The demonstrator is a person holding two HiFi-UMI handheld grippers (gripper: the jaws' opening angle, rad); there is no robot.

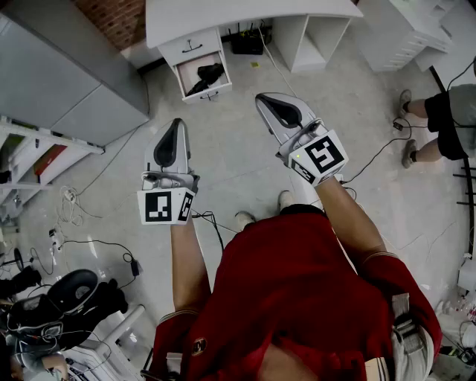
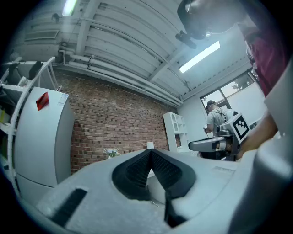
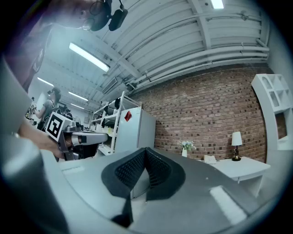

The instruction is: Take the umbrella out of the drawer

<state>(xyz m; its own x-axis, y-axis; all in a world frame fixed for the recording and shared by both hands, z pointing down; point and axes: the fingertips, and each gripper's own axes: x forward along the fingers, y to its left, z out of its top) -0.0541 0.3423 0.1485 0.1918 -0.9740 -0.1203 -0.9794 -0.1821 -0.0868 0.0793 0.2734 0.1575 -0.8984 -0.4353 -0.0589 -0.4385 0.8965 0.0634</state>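
Note:
A black folded umbrella lies in the open lower drawer of the white desk, at the top of the head view. Both grippers are held level over the floor, well short of the drawer. My left gripper is shut with nothing between its pads; in its own view the black pads meet at the tip. My right gripper is nearer the desk, and its jaws also stand together and hold nothing. Neither gripper view shows the umbrella.
A grey cabinet stands at the left, a white shelf unit right of the drawer. Cables trail over the floor. Another person stands at the right edge. Black gear is piled at the lower left. A lamp stands on the desk.

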